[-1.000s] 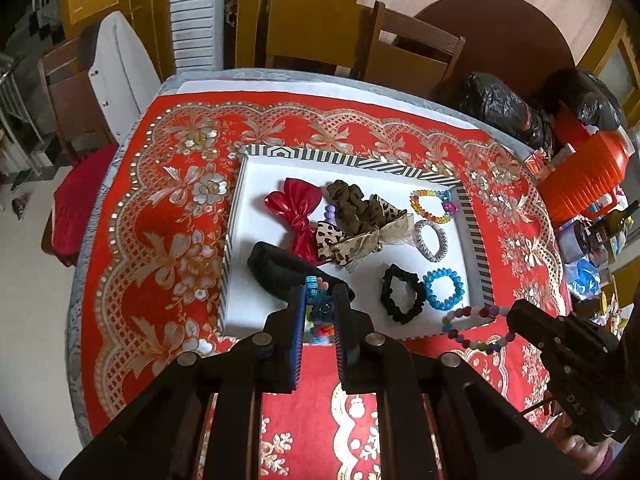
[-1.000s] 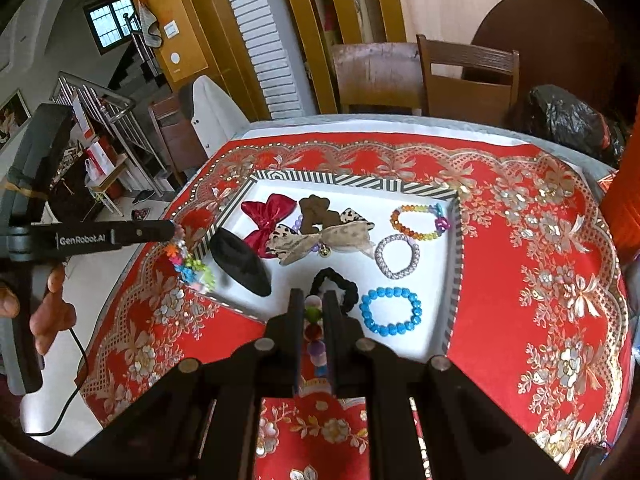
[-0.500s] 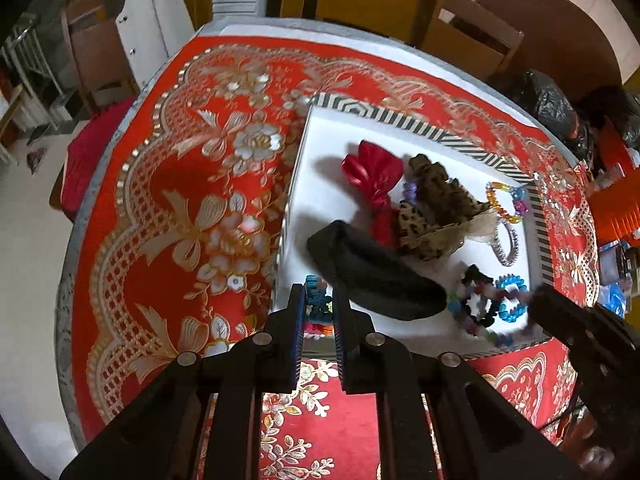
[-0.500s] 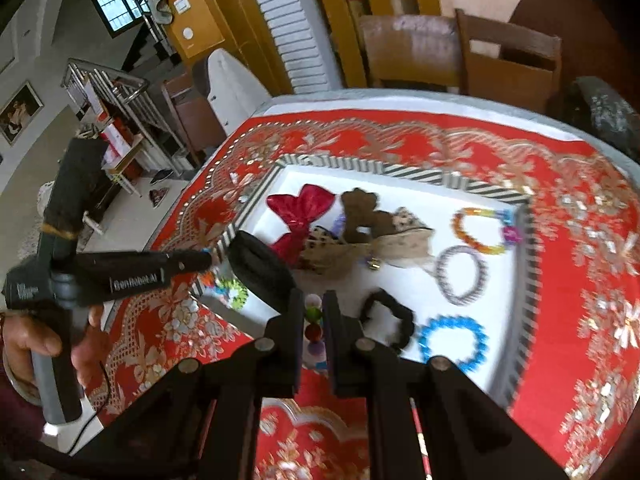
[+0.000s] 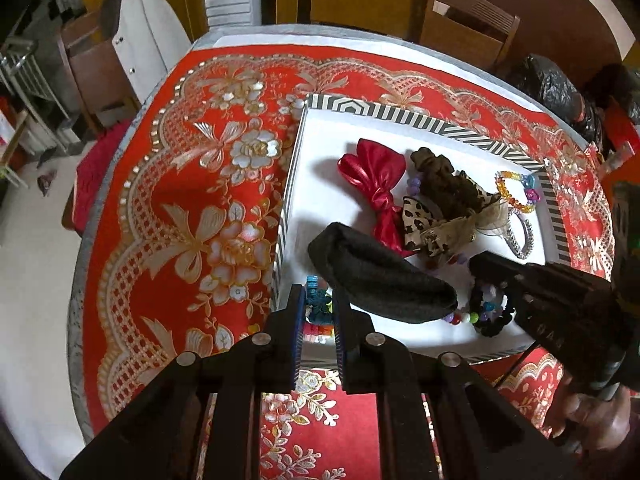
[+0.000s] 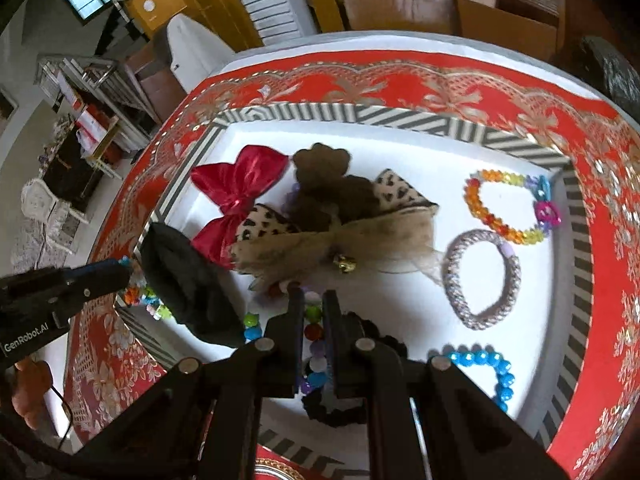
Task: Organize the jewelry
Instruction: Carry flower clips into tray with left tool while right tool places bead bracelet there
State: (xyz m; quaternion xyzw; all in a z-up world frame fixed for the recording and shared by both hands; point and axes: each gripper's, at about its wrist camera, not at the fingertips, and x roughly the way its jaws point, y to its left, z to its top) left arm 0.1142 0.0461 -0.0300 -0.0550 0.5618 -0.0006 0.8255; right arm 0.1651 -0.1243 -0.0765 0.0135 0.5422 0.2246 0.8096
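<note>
A white tray with a striped rim (image 5: pixel 408 114) (image 6: pixel 360 114) lies on the red tablecloth. My left gripper (image 5: pixel 318 294) is shut on a multicolour bead bracelet (image 5: pixel 318 312) over the tray's near left corner. My right gripper (image 6: pixel 312 298) is shut on a string of coloured beads (image 6: pixel 312 332) low over the tray, above a black scrunchie (image 6: pixel 340 412). In the tray lie a red bow (image 6: pixel 240 196), a leopard bow (image 6: pixel 340 232), a black pouch (image 6: pixel 188 280), a rainbow bracelet (image 6: pixel 508 208), a silver bracelet (image 6: pixel 484 276) and a blue bracelet (image 6: pixel 488 372).
Wooden chairs (image 5: pixel 468 24) stand behind the table. Black bags (image 5: pixel 548 84) sit at the far right. A chair with a white cover (image 5: pixel 148 36) stands at the left. The table edge (image 5: pixel 84 240) drops off on the left.
Both grippers have moved forward and down over the tray with their beads. The right gripper has come in over the black scrunchie.
</note>
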